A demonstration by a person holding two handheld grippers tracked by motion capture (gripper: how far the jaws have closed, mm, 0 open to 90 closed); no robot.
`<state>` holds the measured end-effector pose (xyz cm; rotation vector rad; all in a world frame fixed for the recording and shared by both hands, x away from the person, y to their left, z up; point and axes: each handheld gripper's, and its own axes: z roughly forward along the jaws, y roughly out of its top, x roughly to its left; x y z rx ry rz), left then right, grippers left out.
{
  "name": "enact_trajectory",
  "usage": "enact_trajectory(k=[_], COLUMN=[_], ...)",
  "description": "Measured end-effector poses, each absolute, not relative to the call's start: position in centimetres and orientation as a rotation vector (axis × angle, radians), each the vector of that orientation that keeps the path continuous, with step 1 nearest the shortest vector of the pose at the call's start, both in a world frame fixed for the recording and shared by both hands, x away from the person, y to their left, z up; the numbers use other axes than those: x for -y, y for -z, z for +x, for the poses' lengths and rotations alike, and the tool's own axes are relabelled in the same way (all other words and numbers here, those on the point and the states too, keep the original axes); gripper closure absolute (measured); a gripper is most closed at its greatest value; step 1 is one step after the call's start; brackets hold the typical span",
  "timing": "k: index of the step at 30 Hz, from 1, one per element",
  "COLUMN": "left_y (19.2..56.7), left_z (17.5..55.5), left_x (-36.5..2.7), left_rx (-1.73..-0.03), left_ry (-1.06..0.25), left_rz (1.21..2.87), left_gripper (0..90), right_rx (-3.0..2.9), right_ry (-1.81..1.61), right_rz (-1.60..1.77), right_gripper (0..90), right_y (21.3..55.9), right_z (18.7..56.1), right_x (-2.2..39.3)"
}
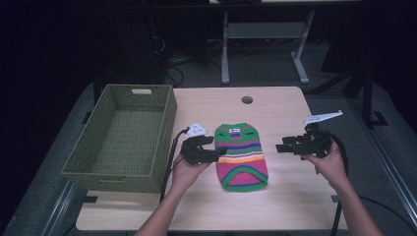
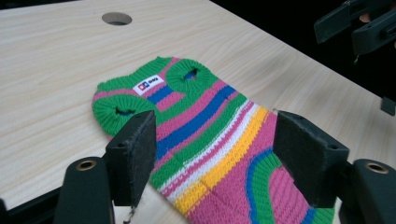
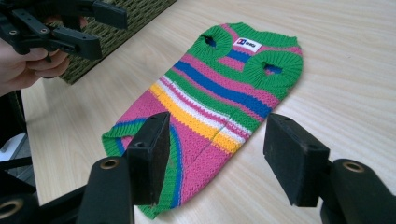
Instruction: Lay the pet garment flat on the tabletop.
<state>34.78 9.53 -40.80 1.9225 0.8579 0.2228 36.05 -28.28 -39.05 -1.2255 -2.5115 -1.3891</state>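
A small striped knitted sweater [image 1: 241,155], green, pink, blue, white and yellow with a white label at the neck, lies flat in the middle of the wooden table [image 1: 275,206]. My left gripper [image 1: 220,148] hovers at the sweater's left edge, jaws open and empty. In the left gripper view the sweater [image 2: 210,135] lies beyond the open left gripper [image 2: 215,158]. My right gripper [image 1: 280,147] is held to the right of the sweater, apart from it, open and empty. In the right gripper view the sweater [image 3: 219,100] lies ahead of the open right gripper [image 3: 215,161].
A green woven basket [image 1: 123,137], empty, stands at the table's left edge, close to my left hand. A round cable hole [image 1: 247,100] sits near the table's far edge. Table legs and cables stand on the dark floor beyond.
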Motion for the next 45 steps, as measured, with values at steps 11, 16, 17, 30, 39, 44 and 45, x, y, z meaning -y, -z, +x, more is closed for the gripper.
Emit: enact_trajectory(k=[11, 16, 17, 30, 39, 44, 45], left_y=[41.4, 41.5, 41.5, 42.1, 42.2, 42.4, 42.4], left_z=[33.0, 32.2, 32.2, 30.8, 29.9, 29.6, 29.6], left_x=[-10.5, -11.1, -11.1, -12.2, -12.6, -12.9, -12.9], left_rx=[-0.846, -0.83, -0.83, -0.825, -0.816, -0.818, -0.818], left_ry=[-0.206, -0.195, -0.195, -0.177, -0.175, -0.163, -0.163], left_rz=[1.945, 1.954, 1.954, 1.99, 2.001, 2.004, 2.004], left_gripper=[27.3, 26.2, 26.0, 24.4, 23.9, 23.1, 23.1], right_rx=[2.508, 2.512, 2.512, 2.505, 2.508, 2.498, 2.495], right_ry=[1.386, 1.386, 1.386, 1.361, 1.359, 1.349, 1.351], right_rz=[-1.207, -1.22, -1.22, -1.258, -1.281, -1.301, -1.303], right_gripper=[36.8, 35.0, 35.0, 32.7, 32.1, 32.1, 32.1], right_y=[39.7, 40.0, 40.0, 41.5, 42.1, 42.7, 42.9], right_z=[34.5, 33.6, 33.6, 31.7, 30.6, 30.0, 29.9], right_x=[28.7, 29.3, 29.3, 30.9, 31.9, 32.5, 32.6])
